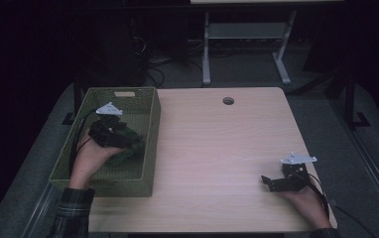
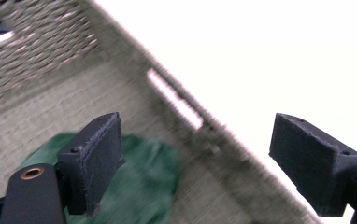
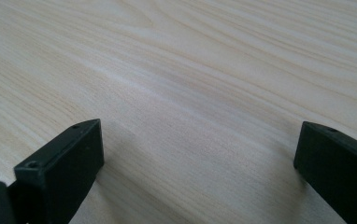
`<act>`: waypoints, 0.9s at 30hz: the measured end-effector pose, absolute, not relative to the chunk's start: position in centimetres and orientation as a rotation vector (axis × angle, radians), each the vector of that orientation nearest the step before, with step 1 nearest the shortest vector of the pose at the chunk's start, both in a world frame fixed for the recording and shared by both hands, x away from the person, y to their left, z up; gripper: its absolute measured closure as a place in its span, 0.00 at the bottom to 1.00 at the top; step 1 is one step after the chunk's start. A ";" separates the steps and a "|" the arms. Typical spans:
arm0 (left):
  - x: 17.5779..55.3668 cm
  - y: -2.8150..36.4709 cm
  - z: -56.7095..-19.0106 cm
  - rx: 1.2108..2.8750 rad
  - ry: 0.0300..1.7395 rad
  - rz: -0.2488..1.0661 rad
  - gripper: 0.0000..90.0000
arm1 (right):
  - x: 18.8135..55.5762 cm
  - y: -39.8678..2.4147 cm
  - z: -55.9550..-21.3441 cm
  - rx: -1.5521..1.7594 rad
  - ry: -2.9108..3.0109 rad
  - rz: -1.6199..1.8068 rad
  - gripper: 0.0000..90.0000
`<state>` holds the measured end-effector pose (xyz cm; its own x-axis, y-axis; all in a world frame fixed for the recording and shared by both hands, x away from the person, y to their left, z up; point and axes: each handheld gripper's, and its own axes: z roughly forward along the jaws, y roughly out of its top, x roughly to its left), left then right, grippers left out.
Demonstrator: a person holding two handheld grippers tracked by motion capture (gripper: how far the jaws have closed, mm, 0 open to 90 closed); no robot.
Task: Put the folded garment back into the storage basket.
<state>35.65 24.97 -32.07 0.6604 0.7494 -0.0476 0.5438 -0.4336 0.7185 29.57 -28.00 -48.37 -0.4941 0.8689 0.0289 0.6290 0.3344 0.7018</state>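
Observation:
A dark green cloth [image 1: 128, 149] lies bunched on the floor of the green woven basket [image 1: 148, 144] at the table's left. My left gripper [image 1: 123, 136] hovers over the basket, just above the cloth. In the left gripper view its jaws stand wide apart with nothing between them, the left gripper [image 2: 200, 163] looking down on the cloth [image 2: 144, 182] and the basket wall [image 2: 176, 107]. My right gripper [image 1: 267, 182] rests near the table's front right edge, open and empty. In the right gripper view the right gripper [image 3: 197, 158] faces bare light wood [image 3: 190, 70].
The basket stands along the table's left edge. A round cable hole [image 1: 228, 100] sits at the table's back middle. Beyond the table stand a white desk frame [image 1: 247, 44] and cables on a dark floor.

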 end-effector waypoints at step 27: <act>33.4 10.8 -35.3 2.139 0.760 0.303 0.18 | 29.6 -28.0 -48.4 1.329 2.253 0.947 0.01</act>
<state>33.44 10.75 -35.30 0.7882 0.6137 -0.0449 0.4146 -0.4758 0.7757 29.57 -27.99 -48.37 -0.4941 0.8689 0.0293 0.6290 0.3340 0.7020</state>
